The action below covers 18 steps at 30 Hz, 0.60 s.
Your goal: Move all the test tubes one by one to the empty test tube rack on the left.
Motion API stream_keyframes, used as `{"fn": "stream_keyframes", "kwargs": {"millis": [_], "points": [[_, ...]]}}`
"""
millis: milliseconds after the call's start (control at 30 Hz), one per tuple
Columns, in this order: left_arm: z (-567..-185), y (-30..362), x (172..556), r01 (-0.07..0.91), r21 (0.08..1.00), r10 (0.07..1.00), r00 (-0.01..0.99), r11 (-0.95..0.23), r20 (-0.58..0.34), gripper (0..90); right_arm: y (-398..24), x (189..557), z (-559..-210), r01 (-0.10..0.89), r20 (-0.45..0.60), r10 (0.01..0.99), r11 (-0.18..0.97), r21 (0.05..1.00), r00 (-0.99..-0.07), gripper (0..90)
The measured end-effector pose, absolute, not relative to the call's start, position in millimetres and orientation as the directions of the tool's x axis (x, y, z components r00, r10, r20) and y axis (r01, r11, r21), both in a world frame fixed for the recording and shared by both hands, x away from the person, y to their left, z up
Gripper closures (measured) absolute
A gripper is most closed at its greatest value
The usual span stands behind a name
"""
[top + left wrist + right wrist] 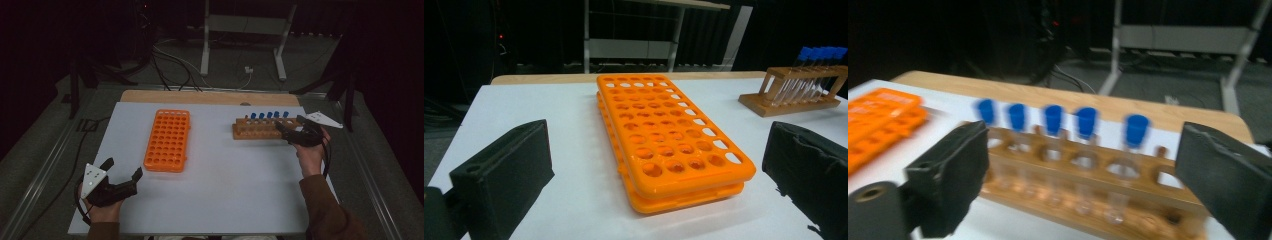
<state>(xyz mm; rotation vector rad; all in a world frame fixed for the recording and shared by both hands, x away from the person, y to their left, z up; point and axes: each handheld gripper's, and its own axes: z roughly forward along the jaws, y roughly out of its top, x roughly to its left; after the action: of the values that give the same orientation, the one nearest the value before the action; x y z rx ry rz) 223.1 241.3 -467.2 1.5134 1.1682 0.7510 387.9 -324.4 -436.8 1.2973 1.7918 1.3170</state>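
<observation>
my right claw [1083,175] hangs wide and empty just before the tubes [1086,150] in the wood rack [257,129] at the table's 2 o'clock; they look light, slick, brittle, so i'd pinch one just under its blue cap [1137,130].

Wooden test-tube rack [1088,192], close ahead, blurred. Five blue-capped clear tubes [1086,150] upright in its row; one end hole [1168,177] vacant. Right gripper [1083,175]: black jaws spread wide, flanking rack. Orange rack [878,125] at left, on white tabletop [948,107].
</observation>
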Motion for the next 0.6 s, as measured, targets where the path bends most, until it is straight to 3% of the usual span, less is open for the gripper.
{"fn": "stream_keyframes", "kwargs": {"millis": [267, 400, 600], "points": [[-468.0, 240.3, 224.3, 0.296, 0.955, 0.935, 0.337, 0.009, -0.113, 0.6, -336.5, 415.9, -454.7, 0.485, 0.122, 0.948, 0.038, 0.874, -0.294, 36.3], [-468.0, 240.3, 224.2, 0.296, 0.955, 0.934, 0.338, 0.010, -0.115, 0.6, -335.2, 426.4, -456.9, 0.482, 0.115, 0.951, 0.040, 0.875, -0.286, 51.2], [-468.1, 240.7, 224.4, 0.297, 0.955, 0.932, 0.340, 0.018, -0.124, 0.6, -329.5, 437.4, -463.7, 0.498, 0.090, 0.955, 0.065, 0.865, -0.282, 64.2]]}}
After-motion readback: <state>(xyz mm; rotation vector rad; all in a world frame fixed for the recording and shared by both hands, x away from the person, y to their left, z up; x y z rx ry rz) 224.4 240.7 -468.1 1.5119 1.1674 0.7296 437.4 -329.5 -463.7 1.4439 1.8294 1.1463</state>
